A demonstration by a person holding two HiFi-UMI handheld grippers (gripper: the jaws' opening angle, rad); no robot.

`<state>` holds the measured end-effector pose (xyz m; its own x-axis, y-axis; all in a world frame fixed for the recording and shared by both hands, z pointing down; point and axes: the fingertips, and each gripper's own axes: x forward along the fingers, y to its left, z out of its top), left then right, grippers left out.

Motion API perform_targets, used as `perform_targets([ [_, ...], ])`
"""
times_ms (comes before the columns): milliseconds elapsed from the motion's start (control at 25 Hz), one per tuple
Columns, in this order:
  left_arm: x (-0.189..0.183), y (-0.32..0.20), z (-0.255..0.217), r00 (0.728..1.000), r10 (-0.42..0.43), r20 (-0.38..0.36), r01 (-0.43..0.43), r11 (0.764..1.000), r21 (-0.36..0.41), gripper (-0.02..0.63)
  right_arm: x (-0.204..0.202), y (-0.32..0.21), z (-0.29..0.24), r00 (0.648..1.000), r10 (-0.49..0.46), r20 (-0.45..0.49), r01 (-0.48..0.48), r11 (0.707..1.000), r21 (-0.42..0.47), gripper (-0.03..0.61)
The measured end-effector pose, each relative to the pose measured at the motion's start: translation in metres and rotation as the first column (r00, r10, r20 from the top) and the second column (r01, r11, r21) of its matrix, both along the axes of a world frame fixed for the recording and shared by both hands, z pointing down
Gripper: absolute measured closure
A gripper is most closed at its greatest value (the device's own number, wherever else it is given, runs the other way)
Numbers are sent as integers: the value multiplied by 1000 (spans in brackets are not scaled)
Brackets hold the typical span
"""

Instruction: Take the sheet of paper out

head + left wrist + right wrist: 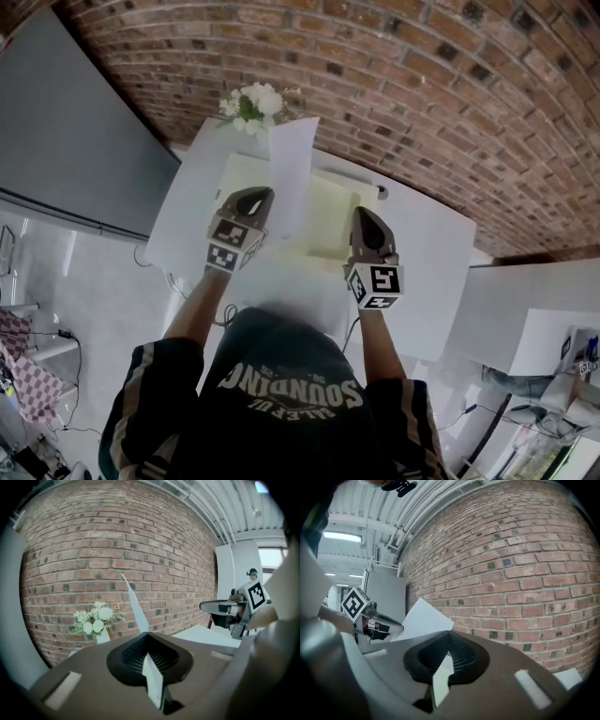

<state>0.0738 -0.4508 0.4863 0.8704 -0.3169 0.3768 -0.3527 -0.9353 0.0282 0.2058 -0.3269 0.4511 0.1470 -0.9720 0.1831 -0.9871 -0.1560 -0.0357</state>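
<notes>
We have the left claw [147, 634] shut tight on the sheet of paper [291, 173]. The paper runs right through between the jaws and sticks up past their tips. It stands on its edge above the left part of the cream folder [328, 220], which lies on the white worktop [427, 244]. We cannot tell if the bottom of the sheet is fully clear of the folder.

Our right claw [450, 633] is at the right side of the folder. Its jaws are together, with a thin pale strip pinched between them. We think that strip is an edge of the folder.

Here is what could go wrong. The sheet is thin and we hold it by one small spot, so it could flop over or slip out. If a corner is caught in the folder, a hard or sideways pull could tear it. If the right claw lets go too soon, the folder could slide along with the sheet. The flowers [253, 103] stand just past the far side of the folder, and a big swing that way could knock them over.
</notes>
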Motion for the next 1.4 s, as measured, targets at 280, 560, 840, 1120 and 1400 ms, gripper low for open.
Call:
perform_targets([
  [280, 8, 5, -14, 999, 28, -22, -28, 1000, 14, 603, 3, 5, -2, 1000, 8, -28, -9, 1000, -13, 586],
  [560, 8, 8, -11, 999, 44, -17, -44, 999, -8, 602, 7, 10, -1, 999, 34, -1, -34, 999, -17, 586],
  [840, 10, 10, -9, 999, 51, -13, -51, 999, -10, 602, 11, 15, 2, 999, 49, 4, -49, 999, -17, 586],
  [1120, 14, 16, -6, 998, 65, -13, -65, 998, -16, 603, 12, 19, 2, 998, 59, 7, -58, 998, -20, 586],
  [1400, 10, 16, 1, 998, 67, 0, -67, 997, -23, 602, 6, 17, 7, 998, 56, 13, -56, 998, -26, 586],
])
